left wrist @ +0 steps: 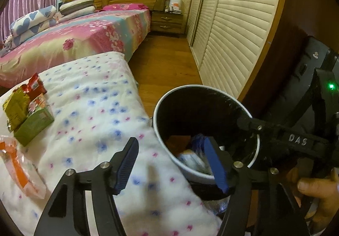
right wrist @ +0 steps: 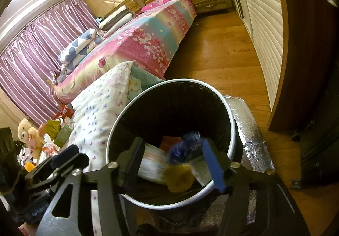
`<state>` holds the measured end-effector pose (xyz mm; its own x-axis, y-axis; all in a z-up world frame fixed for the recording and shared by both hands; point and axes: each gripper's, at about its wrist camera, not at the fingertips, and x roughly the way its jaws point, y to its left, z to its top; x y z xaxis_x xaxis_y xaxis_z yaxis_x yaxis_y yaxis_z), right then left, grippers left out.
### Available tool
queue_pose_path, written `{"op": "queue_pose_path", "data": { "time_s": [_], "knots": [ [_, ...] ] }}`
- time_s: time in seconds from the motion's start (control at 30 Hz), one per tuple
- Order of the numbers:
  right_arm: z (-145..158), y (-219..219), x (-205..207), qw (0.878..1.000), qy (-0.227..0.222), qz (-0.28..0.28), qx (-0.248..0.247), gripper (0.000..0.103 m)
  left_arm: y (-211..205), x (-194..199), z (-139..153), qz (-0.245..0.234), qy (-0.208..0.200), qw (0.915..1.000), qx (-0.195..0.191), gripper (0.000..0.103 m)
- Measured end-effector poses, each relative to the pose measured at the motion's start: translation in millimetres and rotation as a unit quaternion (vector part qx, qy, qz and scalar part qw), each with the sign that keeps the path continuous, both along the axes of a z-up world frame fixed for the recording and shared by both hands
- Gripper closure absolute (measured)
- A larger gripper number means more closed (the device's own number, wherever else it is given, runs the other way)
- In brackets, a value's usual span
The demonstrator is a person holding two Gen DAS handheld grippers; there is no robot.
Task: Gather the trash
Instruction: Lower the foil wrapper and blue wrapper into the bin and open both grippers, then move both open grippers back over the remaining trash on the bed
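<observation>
Left wrist view: left gripper (left wrist: 171,164) spread wide, nothing between its pads. Outward and leftward, across the white flower-print quilt (left wrist: 95,109), the green cardboard box (left wrist: 34,126) and orange-white plastic wrapper (left wrist: 19,168) wait. Right gripper (right wrist: 175,162) gapes empty over the black-lined white-rimmed bin (right wrist: 231,128), farther away.

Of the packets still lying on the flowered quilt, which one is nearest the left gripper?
The orange-and-clear wrapper, at the quilt's near left edge. The green box and red packet lie farther back.
</observation>
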<state>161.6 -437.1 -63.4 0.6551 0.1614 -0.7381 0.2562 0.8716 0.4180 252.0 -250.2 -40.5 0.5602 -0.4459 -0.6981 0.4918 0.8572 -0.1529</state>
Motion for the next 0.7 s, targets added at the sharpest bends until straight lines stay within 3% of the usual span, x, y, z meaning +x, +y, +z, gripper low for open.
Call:
{"op": "queue_pose_path", "data": {
  "time_s": [0.27, 0.7],
  "knots": [
    [7.1, 17.2, -9.5, 1.0, -0.017, 0.003, -0.007, 0.027, 38.7, -10.3, -4.7, 0.031, 0.016, 0.9994, -0.008, 0.036],
    [4.9, 70.5, -12.7, 0.999, -0.023, 0.044, 0.007, 0.026, 111.2, -30.5, 0.1, 0.09, 0.023, 0.9953, -0.027, 0.036]
  ]
}}
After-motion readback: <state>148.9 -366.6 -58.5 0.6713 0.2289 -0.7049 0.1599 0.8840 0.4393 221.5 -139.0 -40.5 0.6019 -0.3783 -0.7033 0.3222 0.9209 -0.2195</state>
